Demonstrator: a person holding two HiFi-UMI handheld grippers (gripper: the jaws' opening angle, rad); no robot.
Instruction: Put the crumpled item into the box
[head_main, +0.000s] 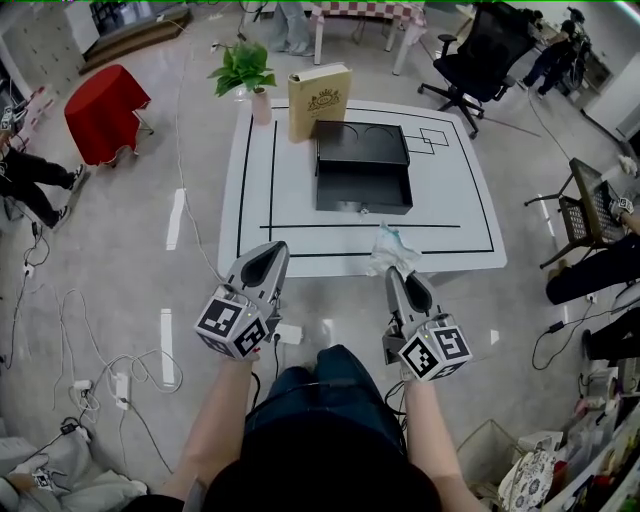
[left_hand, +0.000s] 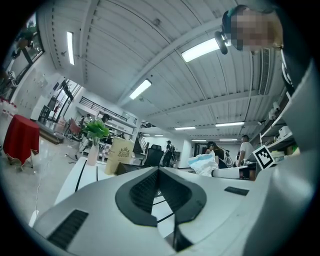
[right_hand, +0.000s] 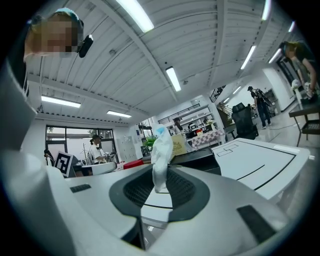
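Note:
The crumpled item (head_main: 392, 250), a white wad with a bit of blue, sticks up from my right gripper (head_main: 398, 272), which is shut on its lower end just past the table's near edge. In the right gripper view the crumpled item (right_hand: 161, 150) rises from between the jaws. The black box (head_main: 362, 170) sits mid-table with its open compartment (head_main: 363, 188) toward me, well beyond the wad. My left gripper (head_main: 266, 258) hovers over the near edge, left of the box, jaws shut with nothing in them. The left gripper view shows the wad (left_hand: 204, 163) off to its right.
A white table (head_main: 290, 200) with black lines holds a potted plant (head_main: 245, 75) and a tan book-like box (head_main: 318, 100) at the back. A red-draped stool (head_main: 105, 110) stands left, an office chair (head_main: 490, 50) back right, cables (head_main: 110, 375) on the floor, and people around.

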